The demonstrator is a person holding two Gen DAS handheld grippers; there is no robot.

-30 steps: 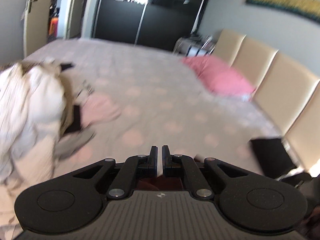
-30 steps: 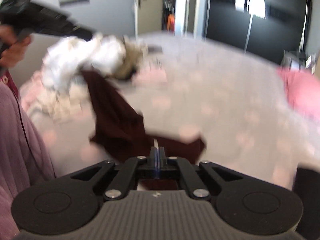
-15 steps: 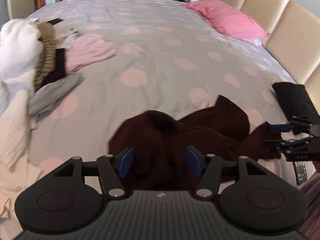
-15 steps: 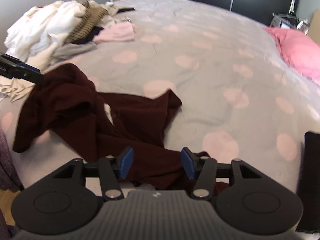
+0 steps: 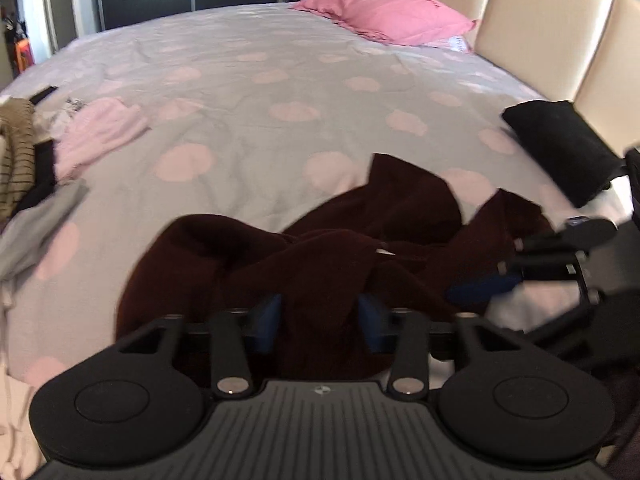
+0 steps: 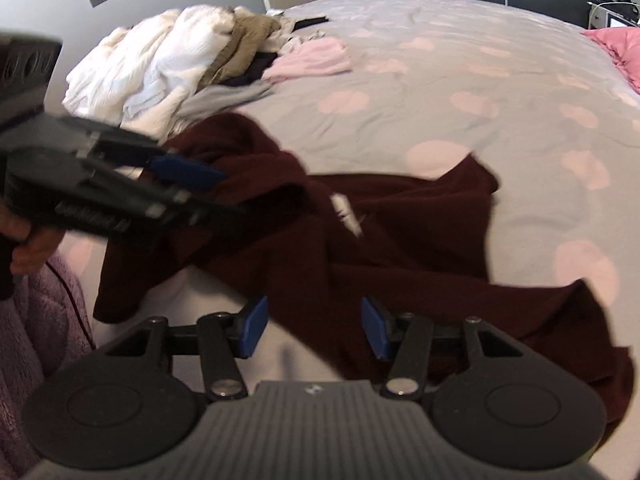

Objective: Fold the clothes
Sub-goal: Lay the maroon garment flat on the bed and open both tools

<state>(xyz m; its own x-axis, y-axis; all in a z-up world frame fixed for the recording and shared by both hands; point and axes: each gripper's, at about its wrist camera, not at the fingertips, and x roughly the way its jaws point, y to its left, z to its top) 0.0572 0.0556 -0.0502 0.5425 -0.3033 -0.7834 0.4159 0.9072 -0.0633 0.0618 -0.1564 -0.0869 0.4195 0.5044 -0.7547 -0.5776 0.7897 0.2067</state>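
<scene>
Partly spread and closing: left gripper [image 5: 319, 320], blue pads on either side of a raised fold of the dark maroon garment [image 5: 340, 248], cloth filling the gap between them — pads not seen pressing it yet, though the near edges are hard to read through the dark fabric. Same for the right gripper [image 6: 314, 326]: jaws partway apart and narrowing, set low over the near hem of the maroon garment [image 6: 400, 220], cloth under and between the blue pads [image 6: 252, 326], with a pale strip of sheet showing by the left pad; no firm pinch visible. Crumpled and unfolded, that garment, lying across the near edge of the bed [image 5: 280, 92], on the grey cover with pink spots, a small white label [image 6: 348, 216] turned up near its middle. From the right wrist view, left gripper also seen from the side at upper left, blurred, one blue pad touching the garment's left bunch, a hand [image 6: 24, 240] wrapped round its handle above a purple fleecy sleeve [image 6: 36, 320]. Off to the left of the bed, well apart from the maroon piece, a heap of unfolded laundry [image 6: 160, 60] — white, tan striped, grey, pale pink. Far side: pink pillow [image 5: 384, 12] against the cream headboard [image 5: 540, 20]; a folded black item [image 5: 560, 148] near the right edge.
</scene>
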